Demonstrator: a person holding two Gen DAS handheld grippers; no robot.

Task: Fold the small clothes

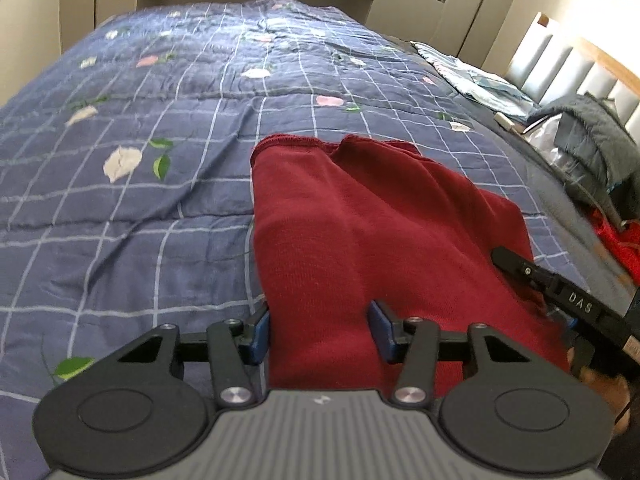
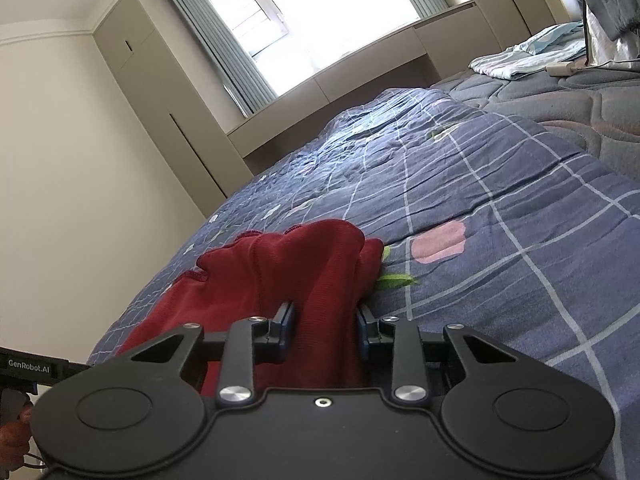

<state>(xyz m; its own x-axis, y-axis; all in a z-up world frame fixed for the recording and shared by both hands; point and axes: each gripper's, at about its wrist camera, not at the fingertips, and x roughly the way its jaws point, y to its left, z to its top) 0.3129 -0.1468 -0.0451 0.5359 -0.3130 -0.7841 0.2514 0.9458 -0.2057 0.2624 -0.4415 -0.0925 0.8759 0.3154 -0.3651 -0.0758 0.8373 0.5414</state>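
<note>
a blue checked quilt (image 1: 140, 200) with flower prints covers the bed, and the red garment (image 1: 360, 240) lies on it toward the near edge. the left gripper (image 1: 319, 330) has its blue pads apart with red cloth between them; the right gripper (image 2: 325, 330) is clamped on a bunched fold of the garment

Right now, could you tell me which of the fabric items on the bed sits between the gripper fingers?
The dark red garment: both grippers straddle its near edge. The pale blue folded cloth and grey quilted jacket lie far off by the headboard.
</note>
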